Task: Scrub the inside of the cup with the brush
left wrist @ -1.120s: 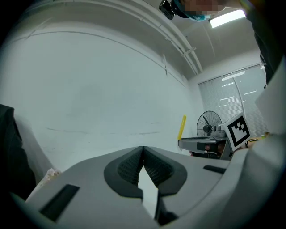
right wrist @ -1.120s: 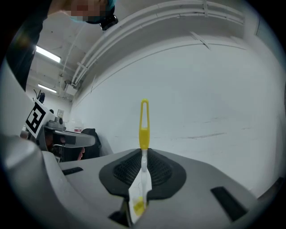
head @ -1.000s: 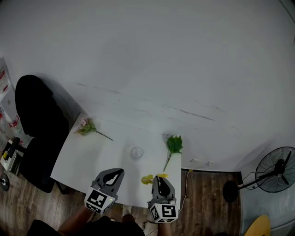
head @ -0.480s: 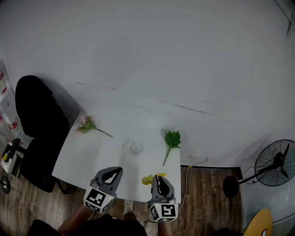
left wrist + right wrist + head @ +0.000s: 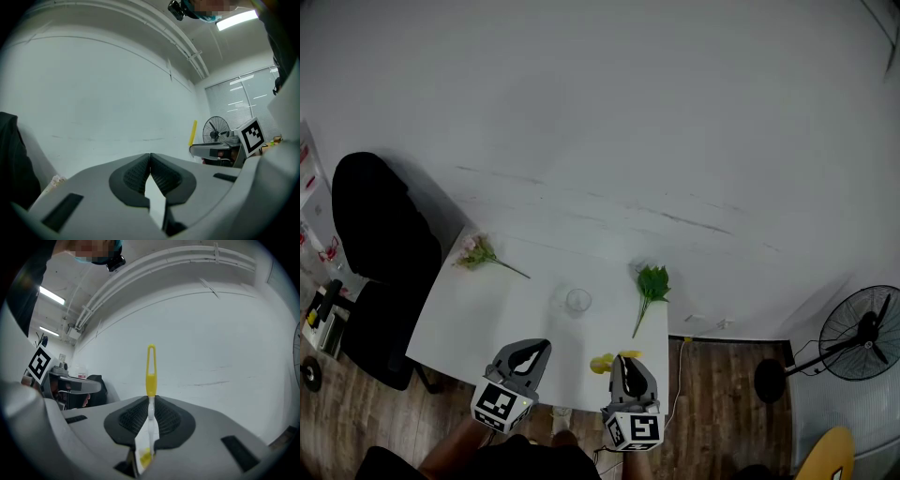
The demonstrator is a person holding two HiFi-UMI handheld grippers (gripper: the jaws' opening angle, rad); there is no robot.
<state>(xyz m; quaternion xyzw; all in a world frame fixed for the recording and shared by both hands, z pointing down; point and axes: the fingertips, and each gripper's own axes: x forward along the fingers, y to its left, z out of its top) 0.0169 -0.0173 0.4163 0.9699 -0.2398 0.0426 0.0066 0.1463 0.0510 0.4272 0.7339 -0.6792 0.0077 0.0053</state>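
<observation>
A clear glass cup stands upright near the middle of the white table. My right gripper hovers over the table's near edge, shut on a yellow brush. In the right gripper view the brush's yellow looped handle sticks out forward past the gripper, its white stem pinched between the jaws. My left gripper hangs beside it to the left, shut with nothing in it; its pads meet at the tips. Both grippers are short of the cup.
A pink flower lies at the table's far left. A green leafy stem lies right of the cup. A black chair stands left of the table, and a floor fan at the right. A white wall is behind.
The head view has shifted slightly, so the table sits a little higher in frame than a second ago. Both grippers, the brush and the cup keep their places.
</observation>
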